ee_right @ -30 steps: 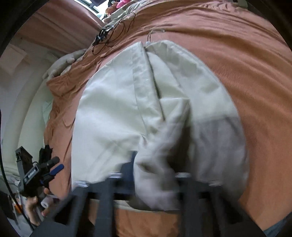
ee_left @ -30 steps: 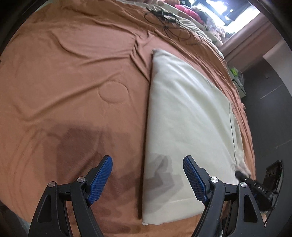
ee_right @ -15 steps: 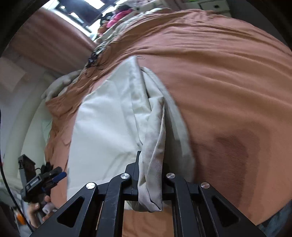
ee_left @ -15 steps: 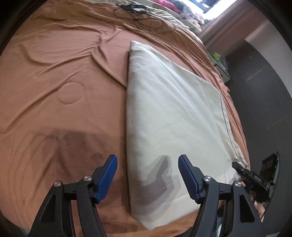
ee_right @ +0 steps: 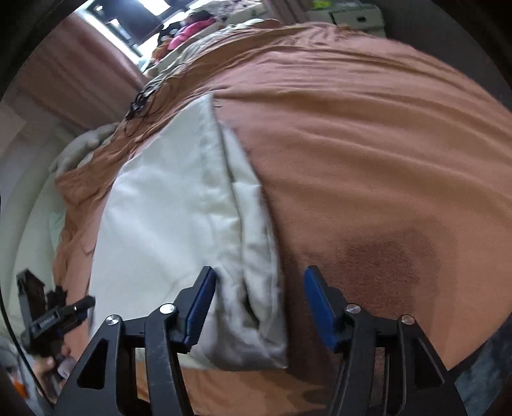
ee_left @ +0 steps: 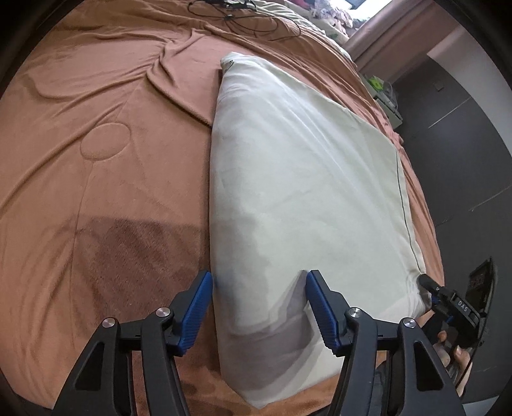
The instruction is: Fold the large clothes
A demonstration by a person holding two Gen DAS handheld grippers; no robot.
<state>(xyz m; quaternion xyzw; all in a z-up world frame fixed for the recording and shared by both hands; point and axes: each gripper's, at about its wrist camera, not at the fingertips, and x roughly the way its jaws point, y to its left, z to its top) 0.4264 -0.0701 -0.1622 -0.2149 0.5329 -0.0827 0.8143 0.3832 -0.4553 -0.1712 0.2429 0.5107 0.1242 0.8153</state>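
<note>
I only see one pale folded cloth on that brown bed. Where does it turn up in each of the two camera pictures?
Left wrist view: the cream cloth fills the centre and right, running from the open left tongs toward the far end of the bed.
Right wrist view: the cream cloth lies left of centre, its near corner between the open right tongs.
Shared landmark: the black cables on the brown blanket beyond the cloth's far end.
</note>
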